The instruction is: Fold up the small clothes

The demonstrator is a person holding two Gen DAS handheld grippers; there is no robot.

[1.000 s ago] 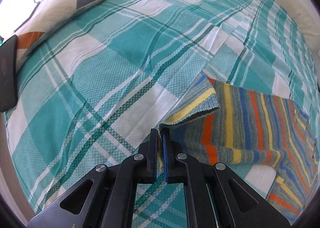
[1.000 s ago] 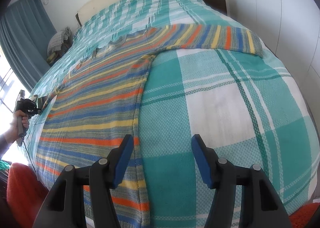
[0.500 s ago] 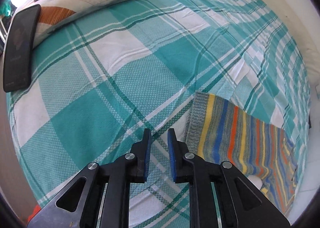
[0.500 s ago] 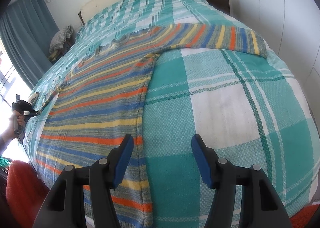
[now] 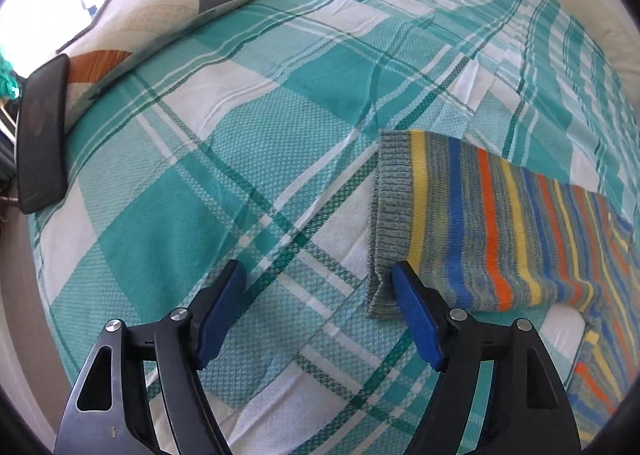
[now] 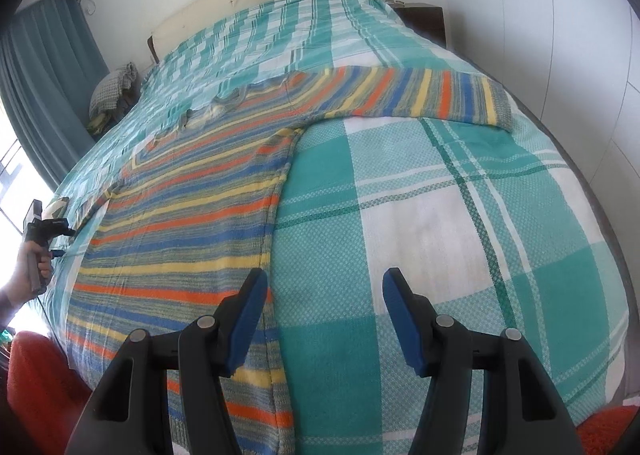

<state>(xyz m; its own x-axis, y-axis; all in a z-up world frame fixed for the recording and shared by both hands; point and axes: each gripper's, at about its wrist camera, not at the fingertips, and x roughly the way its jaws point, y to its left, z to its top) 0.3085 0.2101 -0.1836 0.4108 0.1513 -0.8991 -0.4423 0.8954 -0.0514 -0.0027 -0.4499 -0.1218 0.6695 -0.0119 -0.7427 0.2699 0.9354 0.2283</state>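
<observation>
A: Left wrist view: left gripper spread wide, holding nothing, over the teal-and-white plaid bedspread. One sleeve of the striped knit sweater lies flat, grey cuff just beside the right-hand fingertip.

B: Only here: a beige patterned pillow and a dark phone.

A: Right wrist view: right gripper also spread, empty, at the sweater's side seam.

B: This one shows the whole sweater body and far sleeve laid out, plus the person's left hand at the far edge.
</observation>
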